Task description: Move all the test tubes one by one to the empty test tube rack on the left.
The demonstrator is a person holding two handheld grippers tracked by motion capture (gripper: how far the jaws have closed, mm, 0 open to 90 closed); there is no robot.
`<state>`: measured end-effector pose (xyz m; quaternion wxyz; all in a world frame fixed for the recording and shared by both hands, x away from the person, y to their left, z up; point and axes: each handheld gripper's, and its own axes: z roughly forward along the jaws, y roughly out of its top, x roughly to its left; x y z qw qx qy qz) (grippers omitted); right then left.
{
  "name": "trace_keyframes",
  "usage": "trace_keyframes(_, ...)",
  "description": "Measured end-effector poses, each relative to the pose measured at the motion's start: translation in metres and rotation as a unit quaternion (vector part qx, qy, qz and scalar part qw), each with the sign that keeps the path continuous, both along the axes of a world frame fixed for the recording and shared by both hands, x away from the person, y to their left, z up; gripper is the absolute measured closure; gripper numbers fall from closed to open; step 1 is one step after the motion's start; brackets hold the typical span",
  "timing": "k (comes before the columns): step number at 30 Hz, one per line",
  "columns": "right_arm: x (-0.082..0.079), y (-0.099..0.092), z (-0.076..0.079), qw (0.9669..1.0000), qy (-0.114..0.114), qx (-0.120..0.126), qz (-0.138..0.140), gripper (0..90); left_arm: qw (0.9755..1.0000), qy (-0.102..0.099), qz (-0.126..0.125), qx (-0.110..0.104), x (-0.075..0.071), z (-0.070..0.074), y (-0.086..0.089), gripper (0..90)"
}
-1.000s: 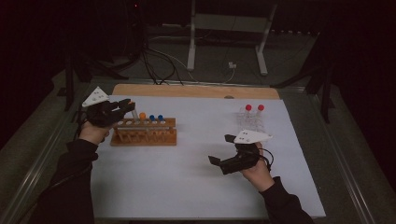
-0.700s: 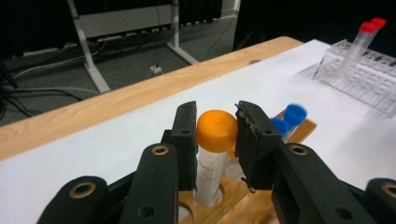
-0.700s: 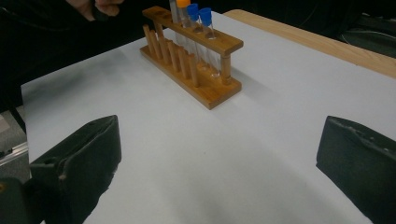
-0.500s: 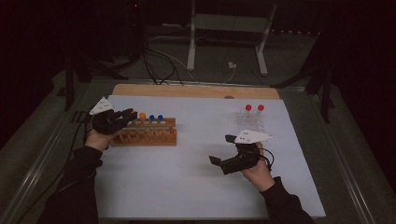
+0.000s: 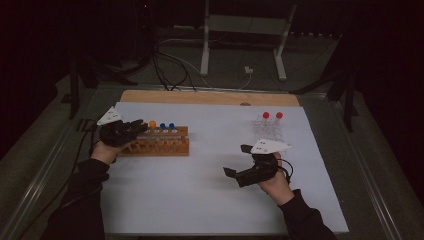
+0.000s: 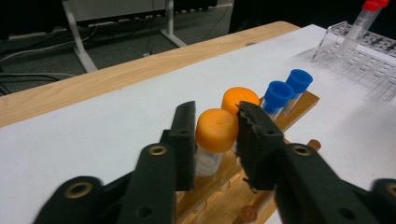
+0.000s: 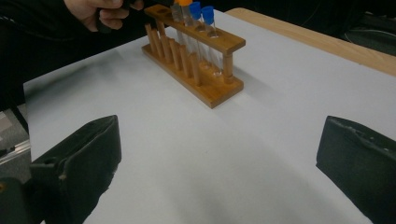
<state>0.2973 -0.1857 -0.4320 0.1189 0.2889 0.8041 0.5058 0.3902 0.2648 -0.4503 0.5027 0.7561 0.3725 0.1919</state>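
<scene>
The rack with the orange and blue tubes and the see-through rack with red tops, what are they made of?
The brown rack looks like wood: tan, with grain lines and round pegs, fairly matte. The see-through rack is probably clear plastic, since the white table shows through its glossy walls; glass can't be ruled out. The orange cap looks like smooth plastic.

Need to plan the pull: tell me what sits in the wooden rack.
The wooden rack holds four tubes: two orange-capped, then two blue-capped. The left gripper straddles the nearest orange cap. The jaws cover that tube's lower part.
</scene>
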Motion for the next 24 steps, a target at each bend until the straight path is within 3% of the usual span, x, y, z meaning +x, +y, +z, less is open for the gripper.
trace_keyframes(5, 0.002, -0.007, 0.006, 0.9999, -0.007, 0.006, -0.009, 0.0, 0.9999, 0.0, -0.016, 0.001, -0.015, 0.006, -0.001, 28.9)
trace_keyframes(8, 0.006, -0.017, 0.011, 0.9996, -0.018, 0.009, -0.022, 0.0, 0.9994, 0.0, -0.034, -0.005, -0.027, 0.008, -0.003, 16.4)
trace_keyframes(17, 0.026, -0.065, 0.024, 0.9938, -0.058, 0.002, -0.095, 0.1, 0.9956, -0.019, -0.089, -0.023, -0.06, 0.01, -0.02, 4.0)
trace_keyframes(20, 0.034, -0.084, 0.02, 0.9885, -0.068, 0.001, -0.135, 6.1, 0.9944, -0.017, -0.102, -0.022, -0.065, 0.008, -0.026, 4.0)
trace_keyframes(22, 0.041, -0.096, 0.016, 0.9851, -0.061, -0.002, -0.161, 7.9, 0.9941, -0.016, -0.106, -0.018, -0.067, 0.007, -0.029, 3.8)
trace_keyframes(24, 0.049, -0.107, 0.011, 0.9813, -0.054, -0.007, -0.185, 17.3, 0.9935, -0.014, -0.111, -0.019, -0.068, 0.007, -0.031, 3.8)
